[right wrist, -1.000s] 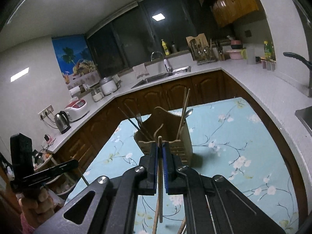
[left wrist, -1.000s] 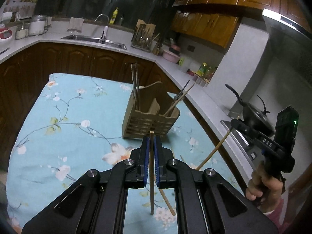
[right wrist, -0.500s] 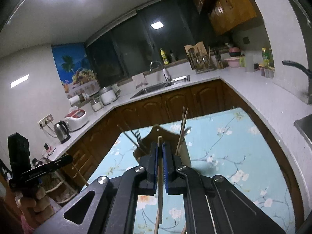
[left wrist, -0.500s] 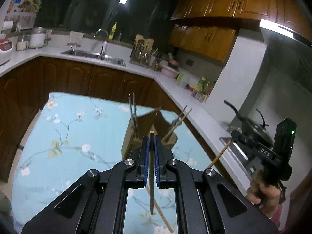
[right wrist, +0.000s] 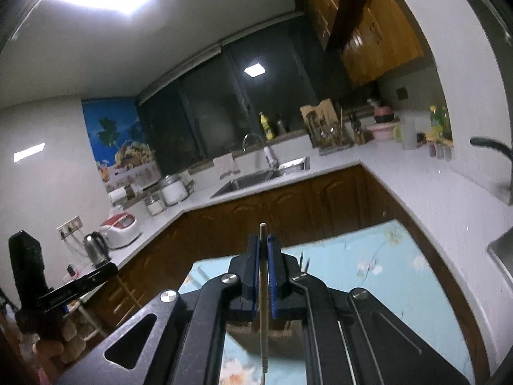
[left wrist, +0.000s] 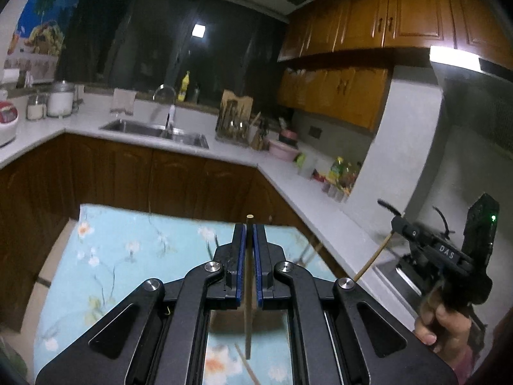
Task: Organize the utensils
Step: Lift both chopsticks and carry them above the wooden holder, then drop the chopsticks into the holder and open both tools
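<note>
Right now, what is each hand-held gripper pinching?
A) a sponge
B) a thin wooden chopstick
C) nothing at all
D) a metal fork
B: the left hand-held gripper and the right hand-held gripper are each shut on a thin wooden chopstick running upright between the blue pads.

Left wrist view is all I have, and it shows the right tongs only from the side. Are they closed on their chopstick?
Observer: Yes. The right wrist view shows the right tongs shut on the chopstick, upright between the blue pads.
Operator: Does its top end pass the pads?
Observer: Yes, it pokes out just above them.
Operator: What stands on the counter beyond my left edge?
Observer: A steel kettle, beside the rice cooker.
</note>
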Tool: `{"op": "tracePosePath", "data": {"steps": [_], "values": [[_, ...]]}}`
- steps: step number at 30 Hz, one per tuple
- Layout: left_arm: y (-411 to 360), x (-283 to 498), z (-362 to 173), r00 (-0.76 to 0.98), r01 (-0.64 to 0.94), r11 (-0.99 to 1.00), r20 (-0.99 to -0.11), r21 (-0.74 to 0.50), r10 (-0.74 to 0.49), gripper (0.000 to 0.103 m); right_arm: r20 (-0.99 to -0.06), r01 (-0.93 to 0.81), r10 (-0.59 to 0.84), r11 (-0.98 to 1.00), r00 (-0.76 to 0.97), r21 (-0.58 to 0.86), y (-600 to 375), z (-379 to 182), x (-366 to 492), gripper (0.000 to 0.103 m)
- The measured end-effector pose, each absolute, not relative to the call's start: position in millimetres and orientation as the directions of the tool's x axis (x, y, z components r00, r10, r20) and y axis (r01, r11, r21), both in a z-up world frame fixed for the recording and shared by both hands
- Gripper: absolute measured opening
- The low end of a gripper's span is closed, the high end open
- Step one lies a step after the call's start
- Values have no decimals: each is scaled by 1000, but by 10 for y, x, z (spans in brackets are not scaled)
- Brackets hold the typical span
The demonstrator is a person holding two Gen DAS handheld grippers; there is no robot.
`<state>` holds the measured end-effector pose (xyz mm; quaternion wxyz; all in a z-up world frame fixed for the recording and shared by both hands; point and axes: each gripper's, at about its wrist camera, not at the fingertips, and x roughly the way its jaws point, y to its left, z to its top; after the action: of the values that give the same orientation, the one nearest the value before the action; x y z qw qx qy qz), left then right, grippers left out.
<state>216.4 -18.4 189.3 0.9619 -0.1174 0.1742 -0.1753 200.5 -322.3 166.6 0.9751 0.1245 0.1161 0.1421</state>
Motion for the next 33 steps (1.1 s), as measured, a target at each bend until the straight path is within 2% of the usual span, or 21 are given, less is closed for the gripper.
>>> {"op": "tracePosePath", "data": {"steps": [6,12,19,24,28,33], "values": [[-202,2529,2013,907,265,922,-251,-280,-337,4,-156,-219,262,943,952,249,-3152,1797,2300,5],[-219,2840,1836,919,232,925,-244,-301,-309,4,-168,-192,241,945,956,264,-3122,1632,2586,5],[-186,3006,1321,912,193,912,-277,-362,-303,4,-225,-169,239,942,945,290,-3118,1186,2776,5],[-218,3084,969,891,174,914,-336,-366,-304,4,-270,-152,233,945,934,289,-3099,923,2848,5],[-270,3126,838,876,174,916,-368,-362,-312,5,-315,-145,239,944,919,295,-3090,754,2916,6],[-320,3139,813,871,180,924,-383,-337,-309,5,-326,-141,241,943,914,302,-3138,721,2952,6]]}}
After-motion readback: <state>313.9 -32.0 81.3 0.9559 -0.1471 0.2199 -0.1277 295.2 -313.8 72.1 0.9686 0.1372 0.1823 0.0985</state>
